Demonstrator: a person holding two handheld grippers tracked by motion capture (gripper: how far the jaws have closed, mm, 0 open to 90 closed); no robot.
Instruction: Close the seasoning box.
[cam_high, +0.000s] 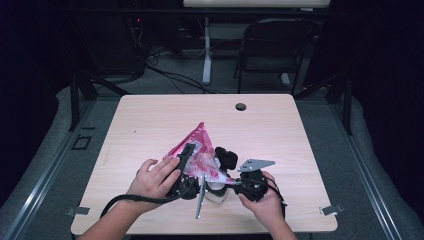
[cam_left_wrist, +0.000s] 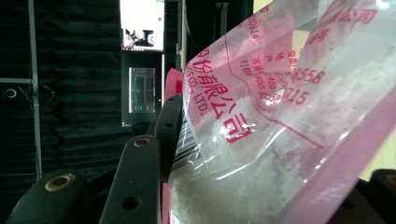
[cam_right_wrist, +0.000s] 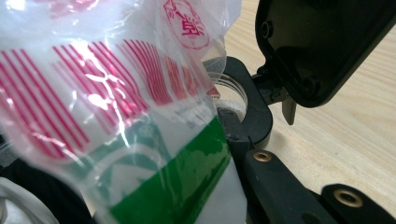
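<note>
A pink-and-clear plastic bag (cam_high: 198, 145) of white granules is lifted off the wooden table (cam_high: 150, 115) near its front middle. My left gripper (cam_high: 191, 159) is shut on the bag, whose printed film (cam_left_wrist: 261, 121) bulges between its jaws. Close to the right, my right gripper (cam_high: 226, 190) is shut on a small clear jar (cam_high: 216, 193) with a black collar and a flipped-up black lid (cam_high: 226, 157). In the right gripper view the bag (cam_right_wrist: 116, 116) hangs right against the jar's open mouth (cam_right_wrist: 232, 91), beside one of my black fingers (cam_right_wrist: 275, 186). The lid (cam_right_wrist: 317, 46) stands open behind.
A round cable hole (cam_high: 240, 106) sits near the table's far edge. Bare tabletop lies to the left, right and back of the hands. A black folding chair (cam_high: 275, 45) and a desk leg stand on the floor beyond the table.
</note>
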